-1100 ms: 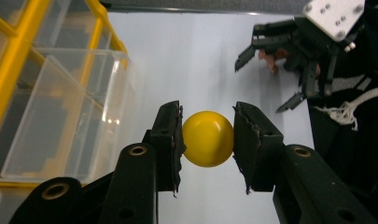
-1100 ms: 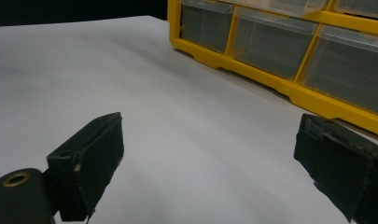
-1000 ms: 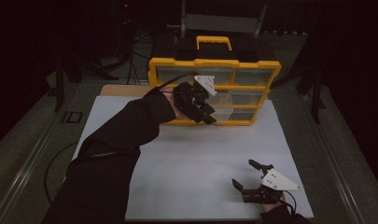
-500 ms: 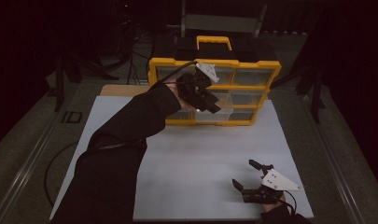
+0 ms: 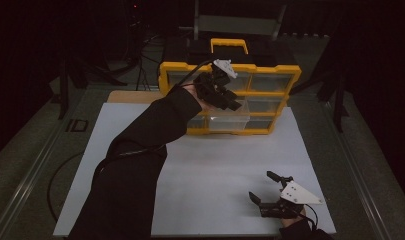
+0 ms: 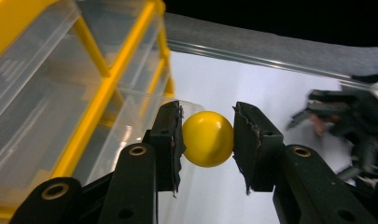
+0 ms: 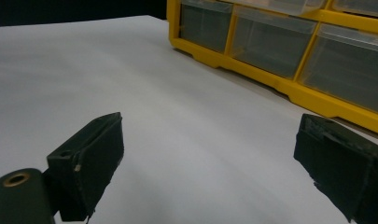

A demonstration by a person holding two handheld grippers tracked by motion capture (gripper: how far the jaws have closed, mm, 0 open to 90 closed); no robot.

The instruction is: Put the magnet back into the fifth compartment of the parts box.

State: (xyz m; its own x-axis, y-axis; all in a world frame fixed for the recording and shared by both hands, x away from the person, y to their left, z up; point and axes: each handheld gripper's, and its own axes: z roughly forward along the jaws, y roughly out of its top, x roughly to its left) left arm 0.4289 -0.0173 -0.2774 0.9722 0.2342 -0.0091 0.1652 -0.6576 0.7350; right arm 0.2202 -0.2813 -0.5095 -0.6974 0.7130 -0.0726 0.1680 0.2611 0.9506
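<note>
The left gripper (image 6: 207,140) pinches a yellow ball (image 6: 208,139) between its two pads, one jaw pressed on each side of it. In the high view this gripper (image 5: 230,102) is held up in front of the yellow drawer cabinet (image 5: 270,75), which stands at the far edge of the white worktop (image 5: 230,160), about level with the cabinet's middle row. One clear drawer (image 5: 225,119) in the lower middle looks pulled out a little, just below the gripper. The left gripper view shows the clear drawer fronts (image 6: 32,84) close beside the ball.

The right gripper (image 5: 271,192) rests near the worktop's near right corner, well apart from the cabinet, its jaws spread wide with nothing between them; the right gripper view shows bare worktop (image 7: 130,84) ahead.

The step in hand seems to be carrying the ball to a drawer. Next, the ball should be brought over the open drawer, lowered inside its walls, and only then let go, so it cannot roll off.
</note>
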